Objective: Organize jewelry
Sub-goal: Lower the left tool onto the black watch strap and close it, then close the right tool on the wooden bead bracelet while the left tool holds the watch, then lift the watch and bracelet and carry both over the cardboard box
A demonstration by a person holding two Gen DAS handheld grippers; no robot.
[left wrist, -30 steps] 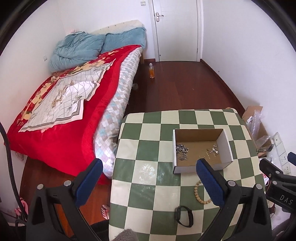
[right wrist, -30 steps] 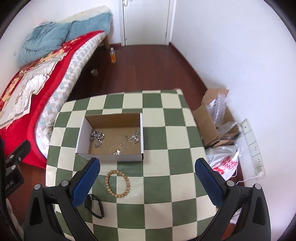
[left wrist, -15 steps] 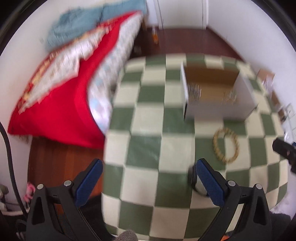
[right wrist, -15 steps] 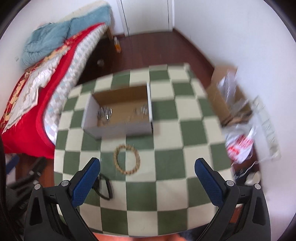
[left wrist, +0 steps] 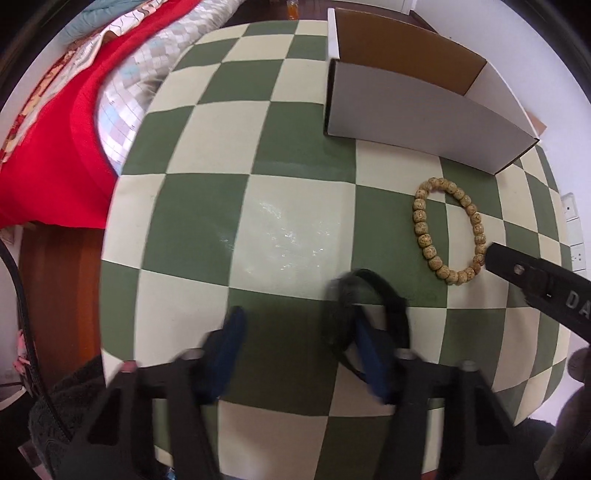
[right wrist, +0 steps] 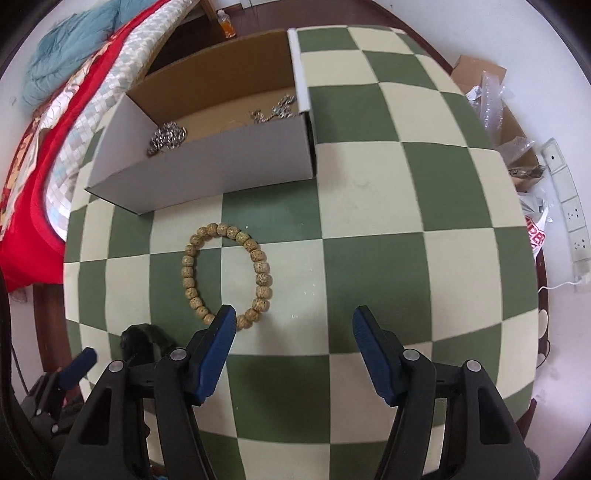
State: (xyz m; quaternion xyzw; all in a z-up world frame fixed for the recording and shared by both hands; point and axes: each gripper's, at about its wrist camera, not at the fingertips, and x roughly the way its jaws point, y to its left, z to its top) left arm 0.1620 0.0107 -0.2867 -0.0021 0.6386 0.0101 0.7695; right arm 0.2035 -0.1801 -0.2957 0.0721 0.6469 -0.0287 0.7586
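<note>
A wooden bead bracelet (right wrist: 226,273) lies on the green-checked table (right wrist: 369,229), in front of an open cardboard box (right wrist: 207,162) holding silver jewelry (right wrist: 168,134). It also shows in the left wrist view (left wrist: 448,230). A black band (left wrist: 373,310) lies at the table's near side. My left gripper (left wrist: 299,332) is open and low over the table, its right finger inside the black band's loop. My right gripper (right wrist: 293,325) is open, its left fingertip (right wrist: 225,321) at the bead bracelet's near edge.
A bed with a red quilt (left wrist: 51,122) stands left of the table. A cardboard carton with plastic bags (right wrist: 495,110) and a power strip (right wrist: 569,214) lie on the floor to the right. An orange bottle (right wrist: 225,22) stands on the floor beyond the box.
Both grippers have dropped from high above down close to the table. The left one reached the black band, the right one reached the bead bracelet. Their jaws look narrower than before.
</note>
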